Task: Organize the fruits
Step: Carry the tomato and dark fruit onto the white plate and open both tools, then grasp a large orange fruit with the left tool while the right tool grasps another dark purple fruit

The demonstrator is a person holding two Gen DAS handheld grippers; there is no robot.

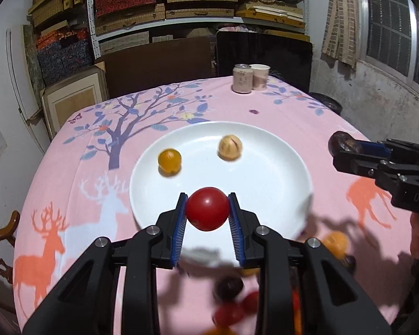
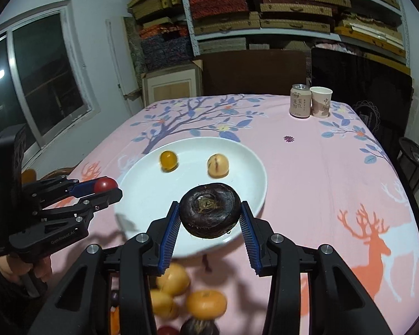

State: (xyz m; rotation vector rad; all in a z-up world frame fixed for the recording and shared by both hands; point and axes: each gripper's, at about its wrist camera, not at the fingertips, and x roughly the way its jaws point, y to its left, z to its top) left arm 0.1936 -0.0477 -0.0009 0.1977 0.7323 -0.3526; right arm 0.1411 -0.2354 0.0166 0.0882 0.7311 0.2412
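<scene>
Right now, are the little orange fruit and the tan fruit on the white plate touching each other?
Apart. Both wrist views show bare white plate between the orange fruit and the tan fruit; the gap is plain in the right wrist view.

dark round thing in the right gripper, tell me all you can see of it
The dark brown, flattened round fruit looks like a water chestnut: glossy, wrinkled skin with a tan, ringed centre facing the camera. The right gripper clamps it between its blue ribbed pads, held in the air in front of the white plate.

Red tomato (image 1: 207,208), white plate (image 1: 265,184), pink deer-patterned tablecloth (image 1: 69,195).
</scene>
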